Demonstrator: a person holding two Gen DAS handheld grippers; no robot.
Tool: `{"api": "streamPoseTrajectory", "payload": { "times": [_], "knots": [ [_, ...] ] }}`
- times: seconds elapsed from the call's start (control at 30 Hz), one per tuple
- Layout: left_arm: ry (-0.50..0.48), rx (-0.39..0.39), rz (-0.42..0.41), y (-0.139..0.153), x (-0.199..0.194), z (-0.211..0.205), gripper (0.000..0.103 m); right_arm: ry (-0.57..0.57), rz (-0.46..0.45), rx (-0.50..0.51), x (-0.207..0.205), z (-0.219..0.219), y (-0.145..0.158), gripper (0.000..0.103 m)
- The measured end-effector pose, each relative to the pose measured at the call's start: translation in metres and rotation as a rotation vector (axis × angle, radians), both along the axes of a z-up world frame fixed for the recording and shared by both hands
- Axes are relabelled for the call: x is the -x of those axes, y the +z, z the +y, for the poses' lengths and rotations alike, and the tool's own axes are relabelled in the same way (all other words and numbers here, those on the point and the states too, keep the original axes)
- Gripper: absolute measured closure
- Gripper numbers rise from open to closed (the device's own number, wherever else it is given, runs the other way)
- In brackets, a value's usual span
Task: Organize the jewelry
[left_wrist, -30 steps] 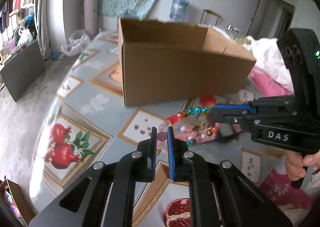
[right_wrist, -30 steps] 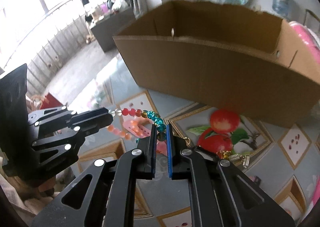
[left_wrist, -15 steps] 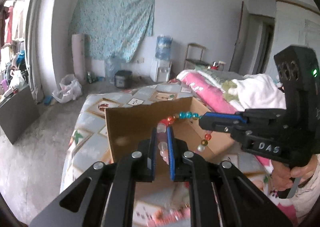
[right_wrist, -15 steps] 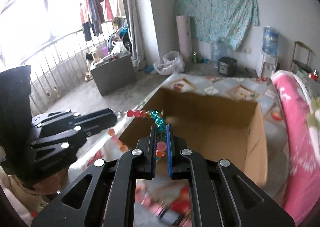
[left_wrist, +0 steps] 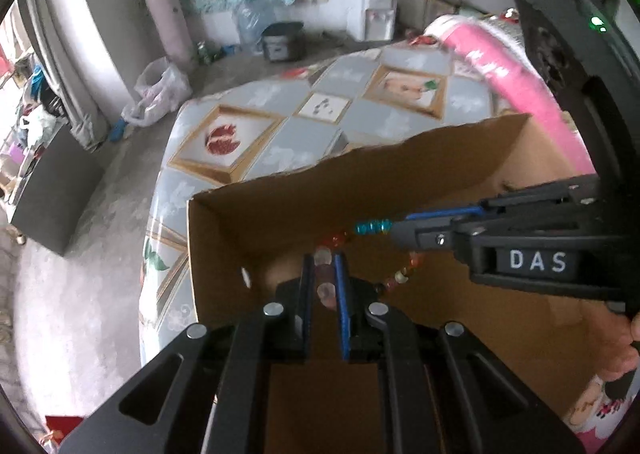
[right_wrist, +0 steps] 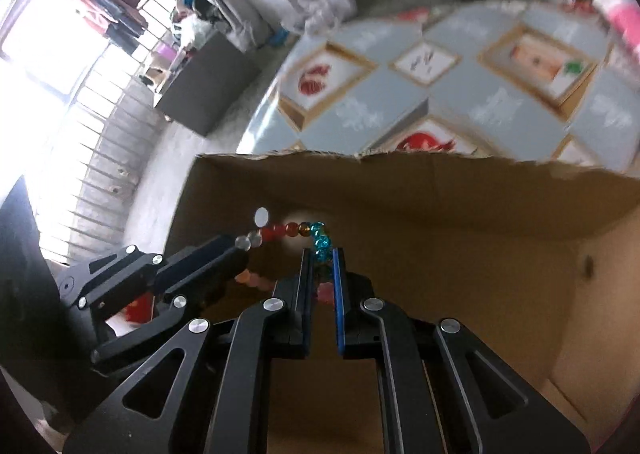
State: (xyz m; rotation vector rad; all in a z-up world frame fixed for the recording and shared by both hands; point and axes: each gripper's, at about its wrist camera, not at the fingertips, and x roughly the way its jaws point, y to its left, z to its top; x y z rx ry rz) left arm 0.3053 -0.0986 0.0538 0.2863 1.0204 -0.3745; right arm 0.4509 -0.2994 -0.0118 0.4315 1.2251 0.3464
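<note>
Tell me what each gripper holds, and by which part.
Both hold one beaded bracelet: left gripper pinches the pale beads, right gripper the teal beads.

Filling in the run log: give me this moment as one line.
left gripper: shut on bead bracelet | right gripper: shut on bead bracelet | bracelet over open cardboard box

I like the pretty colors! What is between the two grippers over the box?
A short run of red and teal beads of the necklace, stretched between both hand-held grippers, clearest in the left wrist view.
</note>
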Motion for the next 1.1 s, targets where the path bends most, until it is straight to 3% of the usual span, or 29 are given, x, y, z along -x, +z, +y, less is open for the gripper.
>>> {"api": "streamPoseTrajectory", "payload": {
  "times": [0.13, 0.27, 0.4, 0.43, 0.57, 0.63, 0.73, 0.93, 1.1],
  "knots": [
    [0.017, 0.004, 0.011, -0.001, -0.003, 0.005, 0.090, -0.015, 0.028, -0.015, -0.001, -0.004, -0.002, 0.085],
    [0.039, 0.083, -0.031, 0.018, 0.004, 0.021, 0.081, -0.050, -0.010, -0.027, 0.016, -0.019, 0.014, 0.078],
    [0.083, 0.185, -0.084, 0.044, 0.029, 0.057, 0.056, -0.124, -0.136, -0.047, 0.064, -0.053, 0.055, 0.064],
    [0.103, 0.215, -0.093, 0.048, 0.036, 0.069, 0.049, -0.167, -0.194, -0.039, 0.088, -0.068, 0.070, 0.056],
    [0.213, 0.367, -0.018, 0.041, 0.064, 0.122, 0.037, -0.345, -0.295, 0.021, 0.152, -0.120, 0.091, 0.041],
    [0.248, 0.411, 0.041, 0.028, 0.072, 0.134, 0.036, -0.419, -0.272, 0.019, 0.174, -0.142, 0.083, 0.039],
    [0.281, 0.490, 0.133, 0.005, 0.084, 0.144, 0.036, -0.485, -0.159, -0.042, 0.193, -0.164, 0.049, 0.039],
    [0.248, 0.617, 0.295, -0.030, 0.095, 0.125, 0.036, -0.450, -0.073, -0.165, 0.198, -0.150, 0.009, 0.041],
    [0.263, 0.622, 0.277, -0.032, 0.105, 0.115, 0.035, -0.434, -0.065, -0.114, 0.201, -0.134, 0.007, 0.045]
  ]
}}
